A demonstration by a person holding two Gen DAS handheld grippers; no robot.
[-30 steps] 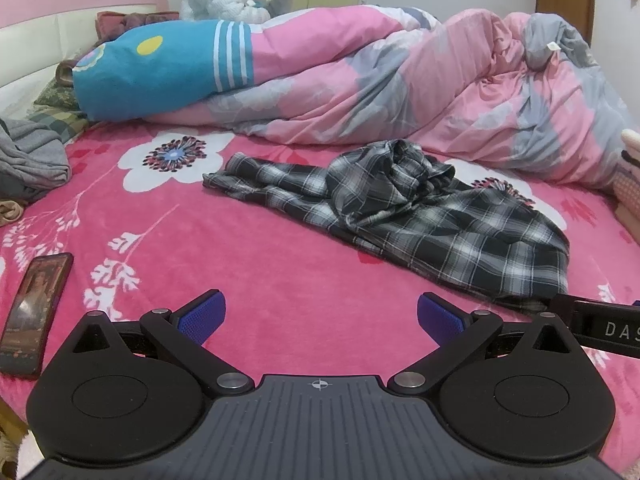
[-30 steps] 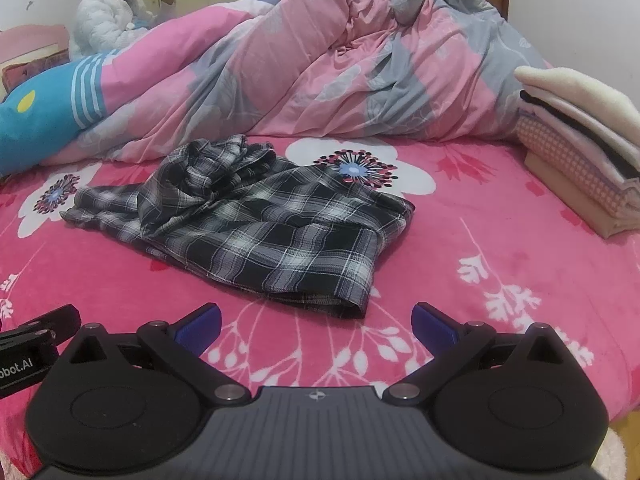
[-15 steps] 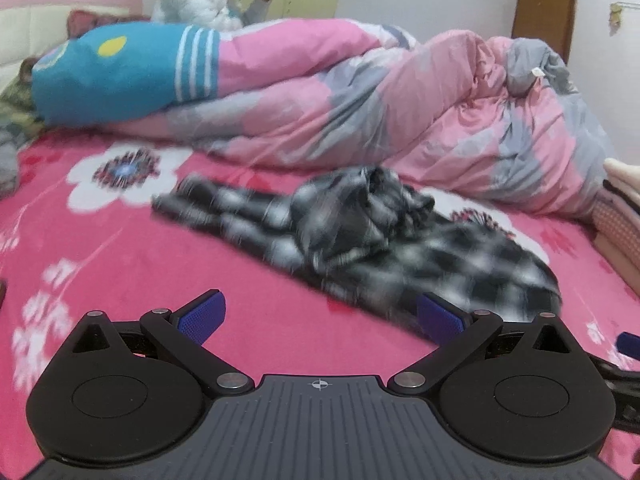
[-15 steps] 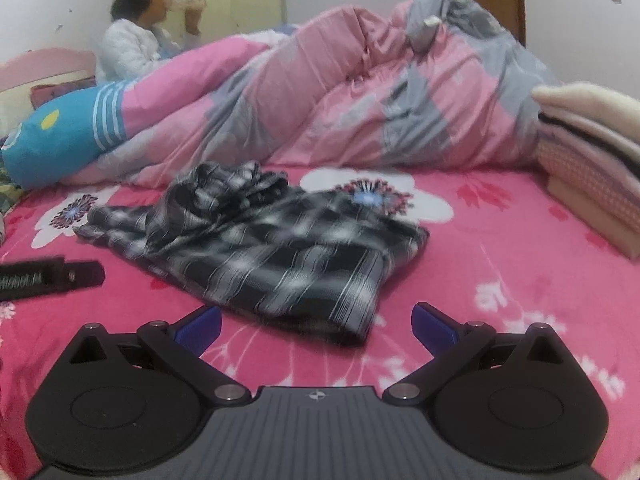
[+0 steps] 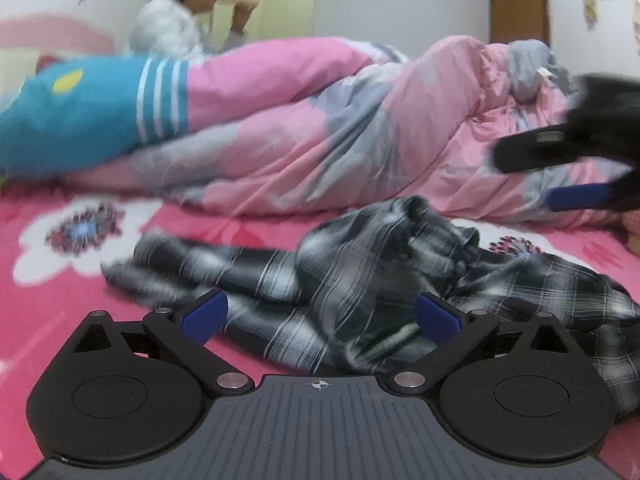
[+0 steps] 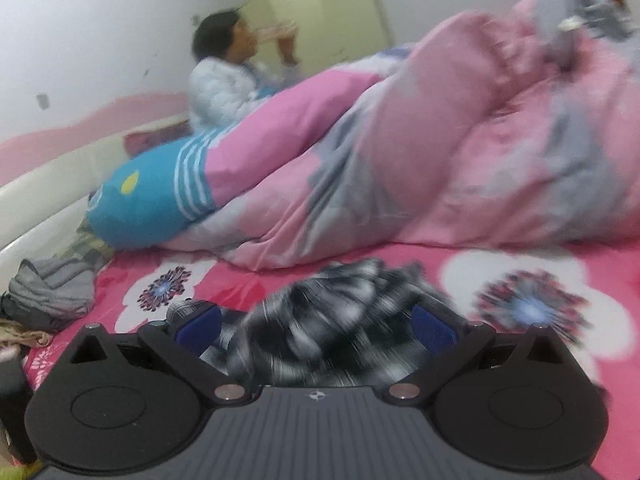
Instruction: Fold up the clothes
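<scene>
Left wrist view: plaid shirt (image 5: 360, 264) lies crumpled on the bed (image 5: 60, 320). Within a second I've brought both hand-held grippers, left (image 5: 320, 316) and right (image 6: 316, 324), low over it, jaws spread, gripping nothing. Grasp looks imminent.

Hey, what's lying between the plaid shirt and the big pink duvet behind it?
In the left wrist view, only bare pink floral bedsheet lies between the plaid shirt and the pink duvet; nothing else sits there.
</scene>
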